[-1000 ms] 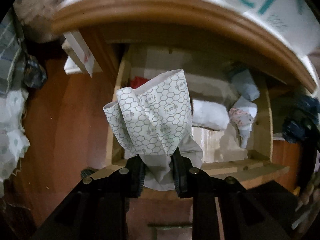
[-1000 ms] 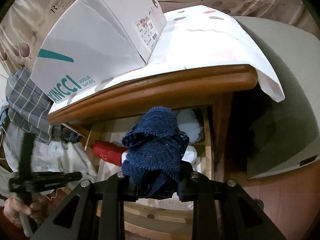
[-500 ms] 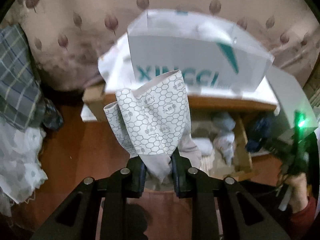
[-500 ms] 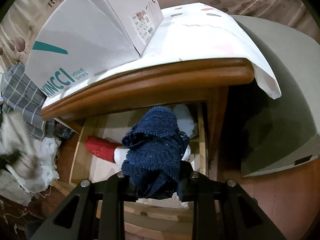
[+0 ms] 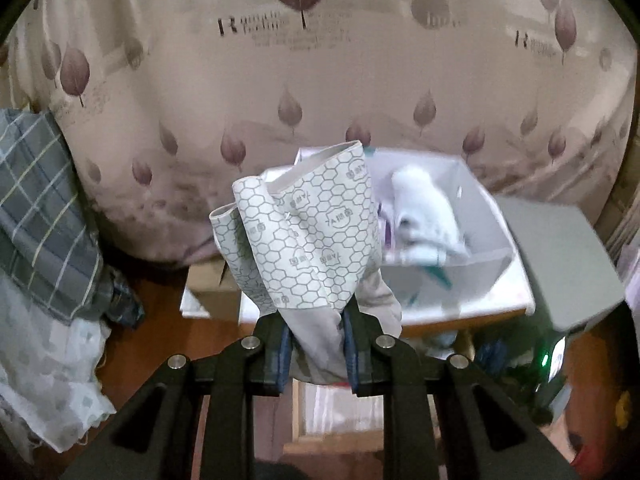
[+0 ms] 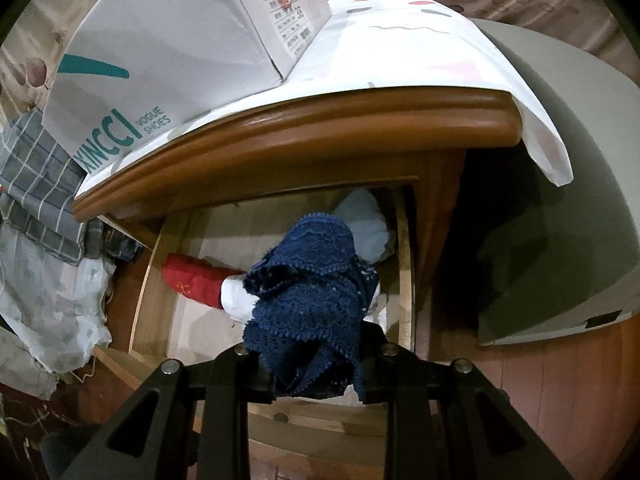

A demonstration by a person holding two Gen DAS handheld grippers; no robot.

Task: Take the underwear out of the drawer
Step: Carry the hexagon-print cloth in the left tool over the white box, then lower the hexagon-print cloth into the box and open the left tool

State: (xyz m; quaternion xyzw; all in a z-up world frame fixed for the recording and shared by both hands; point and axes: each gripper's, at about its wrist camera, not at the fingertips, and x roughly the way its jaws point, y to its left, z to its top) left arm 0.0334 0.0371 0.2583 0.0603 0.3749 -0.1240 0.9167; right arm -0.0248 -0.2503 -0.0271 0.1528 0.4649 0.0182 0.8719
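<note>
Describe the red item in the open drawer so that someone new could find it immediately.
Start at the wooden cabinet with the white shoe box on top; the open drawer lies below its rounded edge. The red item lies at the drawer's left side, beside white bundles. It is the only red piece there.

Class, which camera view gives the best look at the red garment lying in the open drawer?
The right wrist view: the red garment lies in plain sight on the drawer floor, left of the blue lace underwear. The left wrist view shows none of it.
</note>
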